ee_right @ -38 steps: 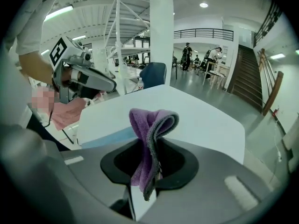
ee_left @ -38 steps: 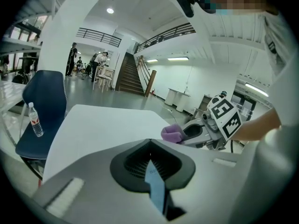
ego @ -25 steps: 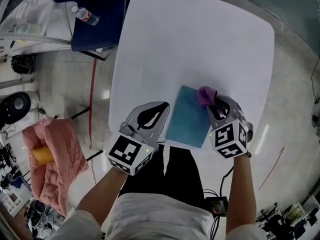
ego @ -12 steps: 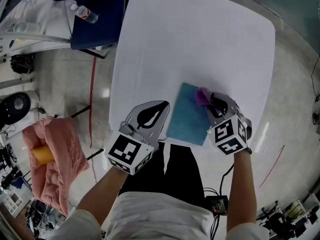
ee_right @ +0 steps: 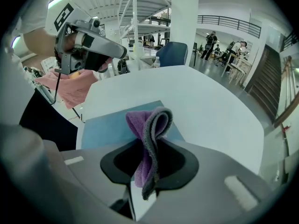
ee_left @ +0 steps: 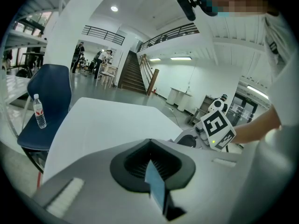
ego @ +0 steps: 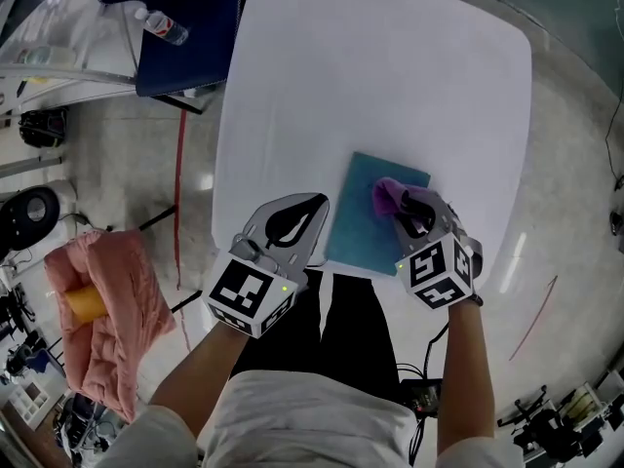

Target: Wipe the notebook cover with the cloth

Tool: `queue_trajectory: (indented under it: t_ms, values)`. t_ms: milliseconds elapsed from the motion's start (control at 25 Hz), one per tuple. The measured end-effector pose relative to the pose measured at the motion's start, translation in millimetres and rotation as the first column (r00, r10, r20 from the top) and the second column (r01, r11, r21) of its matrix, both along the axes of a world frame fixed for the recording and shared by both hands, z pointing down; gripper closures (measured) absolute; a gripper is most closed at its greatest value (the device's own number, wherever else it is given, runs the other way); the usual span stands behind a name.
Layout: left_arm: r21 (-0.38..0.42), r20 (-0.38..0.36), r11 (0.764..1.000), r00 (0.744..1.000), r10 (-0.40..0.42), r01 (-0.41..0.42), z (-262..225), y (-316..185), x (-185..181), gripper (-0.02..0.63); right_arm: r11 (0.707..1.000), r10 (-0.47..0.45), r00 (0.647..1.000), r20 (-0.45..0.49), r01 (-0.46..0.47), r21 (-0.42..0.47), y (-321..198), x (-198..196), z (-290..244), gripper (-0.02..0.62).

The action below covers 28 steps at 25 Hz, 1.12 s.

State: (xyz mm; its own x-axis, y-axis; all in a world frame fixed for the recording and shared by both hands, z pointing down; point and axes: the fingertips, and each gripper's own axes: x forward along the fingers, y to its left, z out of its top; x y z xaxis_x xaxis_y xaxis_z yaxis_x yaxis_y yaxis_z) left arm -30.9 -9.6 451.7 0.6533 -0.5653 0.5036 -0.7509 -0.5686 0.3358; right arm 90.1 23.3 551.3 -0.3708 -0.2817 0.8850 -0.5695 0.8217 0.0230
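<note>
A teal notebook (ego: 359, 227) lies flat near the front edge of the white table (ego: 390, 86). My right gripper (ego: 402, 210) is shut on a folded purple cloth (ego: 387, 195), which rests on the right part of the cover. In the right gripper view the cloth (ee_right: 150, 125) sticks out of the jaws over the notebook (ee_right: 107, 130). My left gripper (ego: 314, 224) sits at the notebook's left edge. The left gripper view shows a thin blue edge of the notebook (ee_left: 156, 192) pinched between its shut jaws.
A blue chair (ego: 185, 27) with a water bottle (ego: 164, 29) on it stands past the table's far left corner. On the floor to the left lie a pink bundle (ego: 107, 320) and an orange roll (ego: 82, 303). The table's front edge runs just below the notebook.
My right gripper has carried the cloth left and toward me across the cover. The left gripper and the notebook have stayed put.
</note>
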Motion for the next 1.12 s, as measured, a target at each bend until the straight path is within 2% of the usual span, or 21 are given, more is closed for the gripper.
queue_trajectory:
  t_ms: [360,1120]
  values:
    - [-0.001,-0.004,1.000,1.000,0.023,-0.023,1,9,9,0.604,1.000,0.007,1.000,0.018,-0.007,-0.017,29,-8,0,0.486]
    - [-0.018,0.004,0.998,0.998,0.059,-0.059,6,31,14,0.605,0.991,0.007,0.998,0.061,0.001,-0.131,117,-28,2,0.486]
